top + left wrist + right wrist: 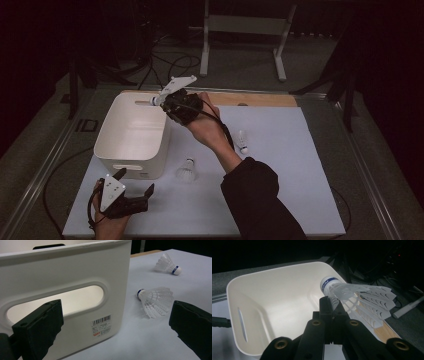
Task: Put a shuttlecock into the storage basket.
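Held shuttlecock [352,293]: pinched by its skirt between the closed jaws of the right gripper [331,305], cork end pointing out over the far right corner of the white bin [274,300], whose interior looks empty where it can be seen. In the high view the right gripper [175,102] hangs at the bin's [131,131] far rim, so the step in hand appears to be the drop. To do it well, the cork should probably be carried clearly inside the rim before the jaws part, since a release this near the corner could let the light skirt catch the wall and tip outward; a low, level release suits so light an object. Left gripper [131,192]: jaws wide apart and holding nothing, resting low on the white sheet [280,200] just before the bin's near wall, facing its handle slot [55,302]. Near shuttlecock [156,301] lies on its side just beside the bin; far shuttlecock [168,264] lies well apart to the right. Hard to make out: the bin floor directly below the held shuttlecock, screened by the jaws; the label [101,325] text, too small to read; and the dark surroundings beyond the table.
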Tool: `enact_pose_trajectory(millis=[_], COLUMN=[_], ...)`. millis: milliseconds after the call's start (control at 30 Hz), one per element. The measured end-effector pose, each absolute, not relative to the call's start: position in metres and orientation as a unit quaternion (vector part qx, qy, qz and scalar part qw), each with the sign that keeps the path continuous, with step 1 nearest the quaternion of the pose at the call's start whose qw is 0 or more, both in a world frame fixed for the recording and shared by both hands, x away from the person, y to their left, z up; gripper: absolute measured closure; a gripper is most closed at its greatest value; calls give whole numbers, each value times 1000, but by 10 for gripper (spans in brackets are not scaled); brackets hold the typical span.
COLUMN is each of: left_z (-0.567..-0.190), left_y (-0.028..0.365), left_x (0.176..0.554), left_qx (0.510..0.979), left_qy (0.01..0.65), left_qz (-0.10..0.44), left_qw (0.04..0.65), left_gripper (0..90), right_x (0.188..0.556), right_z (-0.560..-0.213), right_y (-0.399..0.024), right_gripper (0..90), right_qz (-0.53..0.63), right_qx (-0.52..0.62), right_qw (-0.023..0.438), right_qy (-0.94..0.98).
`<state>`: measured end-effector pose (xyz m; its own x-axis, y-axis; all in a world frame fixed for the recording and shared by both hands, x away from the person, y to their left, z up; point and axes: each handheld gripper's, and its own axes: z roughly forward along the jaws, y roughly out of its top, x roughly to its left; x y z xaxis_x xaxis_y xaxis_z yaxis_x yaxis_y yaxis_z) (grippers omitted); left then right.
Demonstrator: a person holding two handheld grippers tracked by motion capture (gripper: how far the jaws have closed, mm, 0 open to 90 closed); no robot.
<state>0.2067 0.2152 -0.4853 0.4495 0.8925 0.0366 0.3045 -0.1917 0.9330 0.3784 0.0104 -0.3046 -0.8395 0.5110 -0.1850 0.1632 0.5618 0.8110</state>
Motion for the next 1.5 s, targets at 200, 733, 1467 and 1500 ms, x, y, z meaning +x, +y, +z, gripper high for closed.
enact_pose_trajectory(millis=[200,733,1467,1500], left_z=[-485,-485,-485,-485], left_y=[215,215,214,214], left_x=[207,209,209,209], left_qx=[706,705,707,708], left_qy=[423,422,420,420], left_qz=[310,308,309,310], left_qw=[476,479,477,476], left_gripper=[0,1,0,0], right_x=[377,374,383,383], right_z=[-305,-306,-307,-307], right_y=[17,44,13,12], right_gripper=[898,559,84,84], right_qz=[428,455,450,450], right_qx=[192,171,231,232], right_qw=[202,176,186,186], right_qy=[860,856,842,842])
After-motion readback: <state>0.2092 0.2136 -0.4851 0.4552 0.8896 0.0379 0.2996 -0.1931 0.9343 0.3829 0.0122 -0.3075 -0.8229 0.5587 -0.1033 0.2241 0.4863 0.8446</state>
